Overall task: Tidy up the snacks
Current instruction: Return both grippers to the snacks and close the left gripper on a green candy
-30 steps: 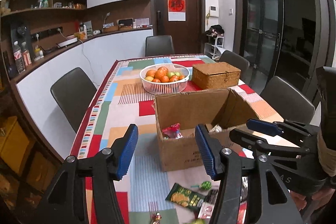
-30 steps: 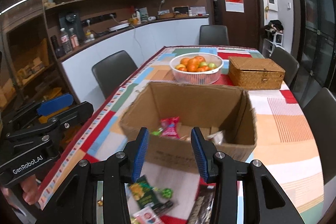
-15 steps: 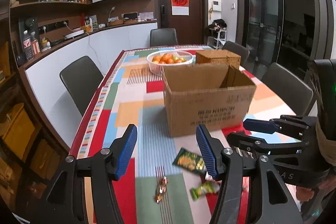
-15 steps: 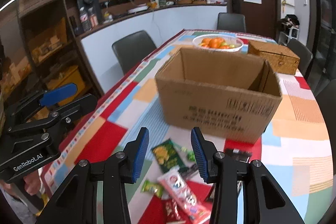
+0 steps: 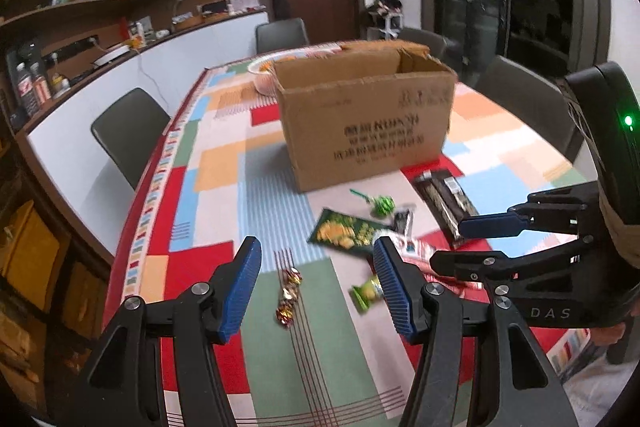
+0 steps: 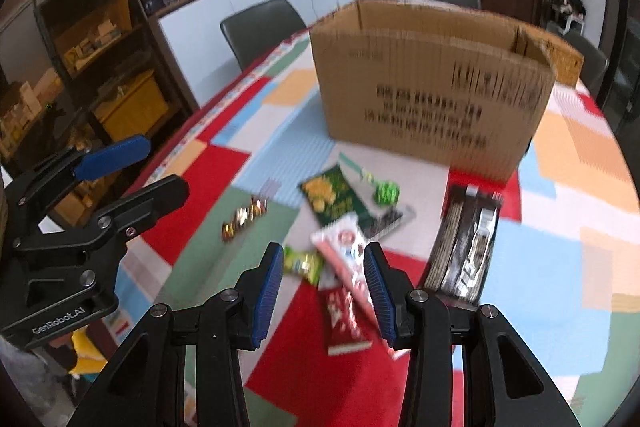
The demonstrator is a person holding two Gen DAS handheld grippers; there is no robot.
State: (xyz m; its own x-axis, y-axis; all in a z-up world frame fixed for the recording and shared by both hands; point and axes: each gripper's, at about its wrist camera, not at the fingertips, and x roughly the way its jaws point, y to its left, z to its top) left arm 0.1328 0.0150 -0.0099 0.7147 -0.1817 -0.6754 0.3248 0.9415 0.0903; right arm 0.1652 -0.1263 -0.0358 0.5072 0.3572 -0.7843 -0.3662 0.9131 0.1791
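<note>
Through the left wrist camera I see my left gripper (image 5: 316, 285) with its blue-padded jaws set wide apart and holding nothing, hovering above the counter (image 5: 208, 163), which wears a patchwork cloth of red, green, blue and orange blocks. Between the jaws lies a short row of gold-and-red foil candies (image 5: 289, 291). To their right sit a dark green snack packet (image 5: 345, 233) printed with yellow pieces, a small light green pouch (image 5: 367, 294) just beside the right jaw, a green wrapped lollipop (image 5: 378, 203) and a dark striped bar pack (image 5: 444, 198). Behind them stands an open brown cardboard box (image 5: 366, 117) with black print on its front, and a white fruit basket (image 5: 262, 73) peeks out behind its left edge. My right gripper (image 5: 504, 239) comes in from the right, low over the snacks. Through the right wrist camera, the right gripper (image 6: 323, 291) also has its jaws apart and empty, positioned around a white-and-pink snack stick (image 6: 346, 253) that lies slanted across a red packet (image 6: 345, 321). The light green pouch (image 6: 303, 263) sits just beside the left jaw, the dark green packet (image 6: 332, 199) and lollipop (image 6: 384, 191) lie further out, and the dark striped pack (image 6: 466, 247) is to the right. The box (image 6: 432, 87) is blurred but upright behind them all. My left gripper (image 6: 108, 167) shows at the left edge.
</note>
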